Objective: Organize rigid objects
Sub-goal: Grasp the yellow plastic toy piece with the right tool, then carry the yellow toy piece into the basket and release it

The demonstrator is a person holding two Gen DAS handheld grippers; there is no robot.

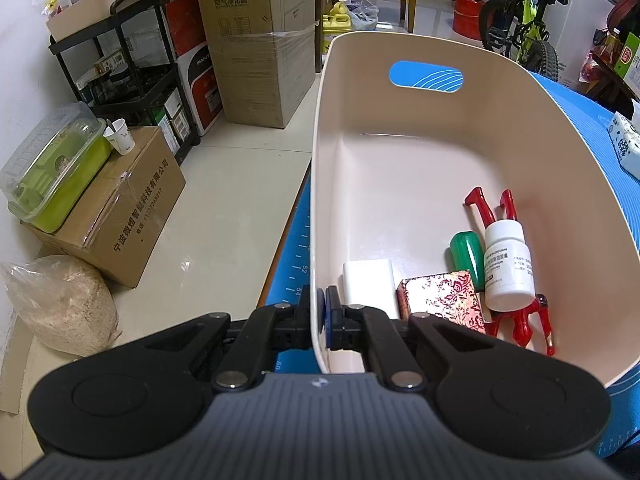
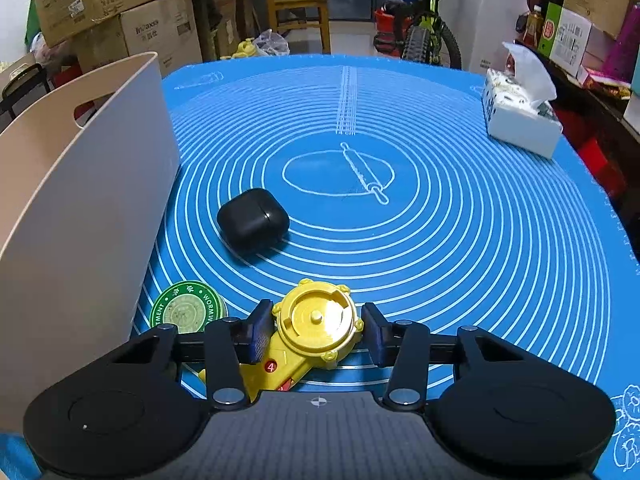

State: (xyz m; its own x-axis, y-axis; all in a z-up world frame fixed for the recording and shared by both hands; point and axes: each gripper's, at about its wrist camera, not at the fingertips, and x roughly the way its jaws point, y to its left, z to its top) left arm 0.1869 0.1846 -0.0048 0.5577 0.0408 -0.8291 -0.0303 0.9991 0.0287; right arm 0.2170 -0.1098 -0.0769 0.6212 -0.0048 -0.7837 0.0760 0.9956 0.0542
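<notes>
My left gripper is shut on the near wall of the cream bin, one pad inside and one outside. In the bin lie a white pill bottle, a green capped tube, a red patterned box, a white block and a red-handled tool. In the right wrist view my right gripper has its pads against both sides of a yellow round toy that lies on the blue mat. A black earbud case and a green tin lie nearby.
The bin's outer wall stands just left of my right gripper. A tissue box sits at the mat's far right. Off the table's left edge stand cardboard boxes, a black shelf and a sack.
</notes>
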